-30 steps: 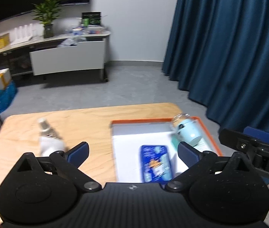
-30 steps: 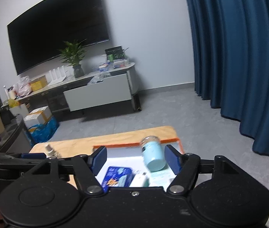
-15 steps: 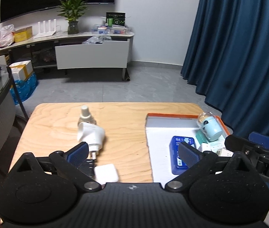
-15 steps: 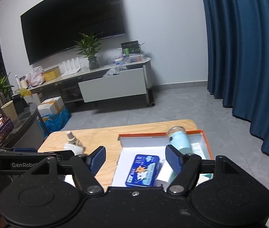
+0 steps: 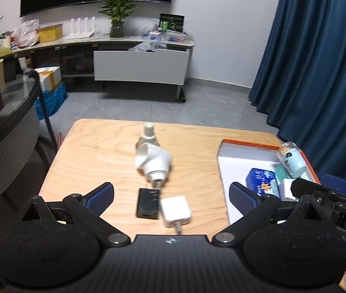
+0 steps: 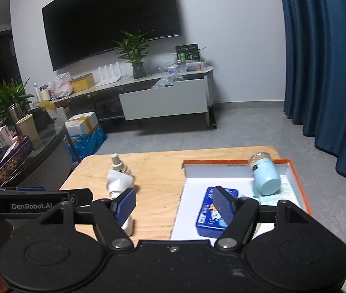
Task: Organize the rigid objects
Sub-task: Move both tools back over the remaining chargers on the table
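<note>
On the wooden table (image 5: 95,156) lie a white plug adapter (image 5: 154,161), a small spray bottle (image 5: 147,133) behind it, a black box (image 5: 148,203) and a white charger (image 5: 175,211). An orange-rimmed white tray (image 5: 246,146) at the right holds a blue tin (image 5: 260,179) and a light blue jar (image 5: 292,160) on its side. My left gripper (image 5: 171,196) is open and empty above the black box and charger. My right gripper (image 6: 174,202) is open and empty, over the tray's left edge (image 6: 181,195); the tin (image 6: 212,213) and jar (image 6: 265,174) show there.
A dark curved counter (image 5: 7,127) stands left of the table. A white TV cabinet (image 5: 138,68), boxes and plants are across the grey floor. Blue curtains (image 5: 319,61) hang at the right. The right gripper's body (image 5: 331,197) crosses the left view's lower right.
Both views have swung left and pulled back. The adapter, black box and charger have come into the left view between its fingers. Both grippers stay open.
</note>
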Motion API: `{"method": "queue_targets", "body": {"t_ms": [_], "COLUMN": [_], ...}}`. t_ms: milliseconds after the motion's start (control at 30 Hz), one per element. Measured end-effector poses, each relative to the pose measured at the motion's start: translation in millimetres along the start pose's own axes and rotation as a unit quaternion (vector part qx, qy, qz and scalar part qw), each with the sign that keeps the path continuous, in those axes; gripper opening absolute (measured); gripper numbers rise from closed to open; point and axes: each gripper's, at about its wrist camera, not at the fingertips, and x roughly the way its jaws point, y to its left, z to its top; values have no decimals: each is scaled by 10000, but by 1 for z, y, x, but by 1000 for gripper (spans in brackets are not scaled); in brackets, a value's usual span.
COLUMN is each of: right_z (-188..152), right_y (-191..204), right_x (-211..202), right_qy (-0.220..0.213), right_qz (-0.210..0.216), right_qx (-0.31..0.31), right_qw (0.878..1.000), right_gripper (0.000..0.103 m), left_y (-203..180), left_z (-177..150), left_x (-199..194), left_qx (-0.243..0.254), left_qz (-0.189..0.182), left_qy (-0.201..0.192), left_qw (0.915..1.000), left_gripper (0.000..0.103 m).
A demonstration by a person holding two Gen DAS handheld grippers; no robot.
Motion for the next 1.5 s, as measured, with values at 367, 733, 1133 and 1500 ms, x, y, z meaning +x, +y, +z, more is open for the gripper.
{"method": "queue_targets", "body": {"t_ms": [367,733,1133,1500], "right_z": [-6,-13,-20,-27], "right_y": [18,24,26,36], "right_x": [8,18,30,49], "right_qy": [116,275,440,628], "right_qz": [163,266,337,463], "right_qx": [-112,-132,-165,-229], "right_qw": [9997,9992,9983,9967], "right_gripper": [83,83,83,83], "left_y": [33,62,59,63], "left_z": [-10,-19,-25,-26], "left_x": [-4,1,14,23], "left_qx": [-252,-486,-397,-376], "left_qz": [227,443,382,439], "left_qy": [62,219,370,458], "left_qw": [9994,9976,9978,9973], "left_gripper": [103,103,103,103]}}
